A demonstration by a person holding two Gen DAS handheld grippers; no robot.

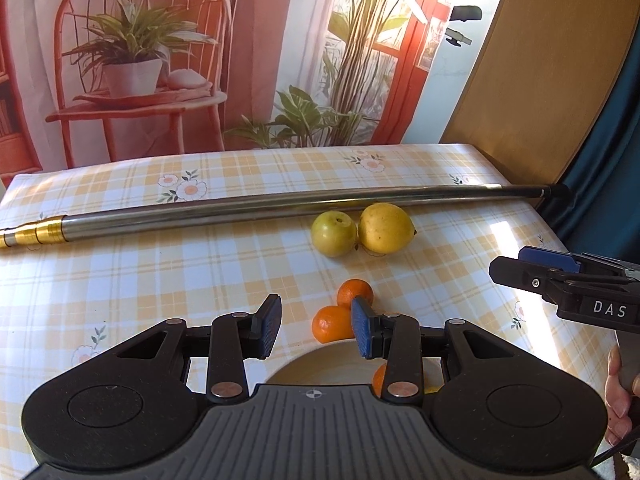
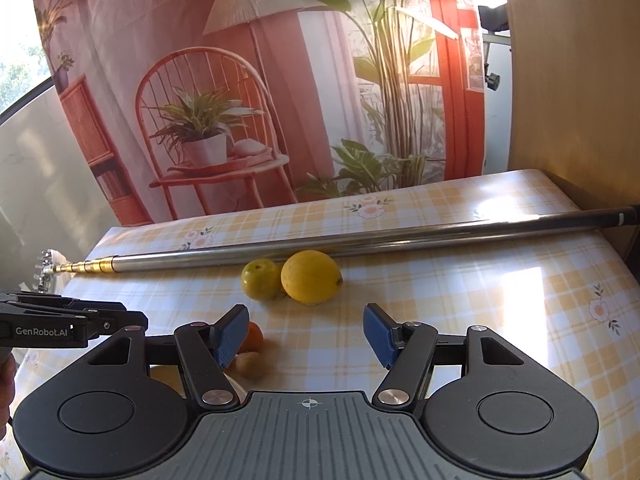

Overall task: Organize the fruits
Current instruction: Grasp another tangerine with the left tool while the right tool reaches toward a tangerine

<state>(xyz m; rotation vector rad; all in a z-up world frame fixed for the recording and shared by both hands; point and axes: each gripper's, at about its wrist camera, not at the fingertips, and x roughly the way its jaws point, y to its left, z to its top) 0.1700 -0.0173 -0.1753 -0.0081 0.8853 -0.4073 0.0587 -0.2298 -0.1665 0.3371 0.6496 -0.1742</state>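
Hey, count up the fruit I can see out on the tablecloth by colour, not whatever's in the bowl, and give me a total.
Orange: 2, the mandarins just beyond the bowl's rim.
Yellow: 1, the lemon.
Yellow-green: 1, the round fruit touching the lemon.
Total: 4 on the tablecloth. Fruit inside the bowl is mostly hidden, so not counted.

A home table (image 1: pixel 120 264) — checked floral cloth, printed backdrop (image 1: pixel 160 60).
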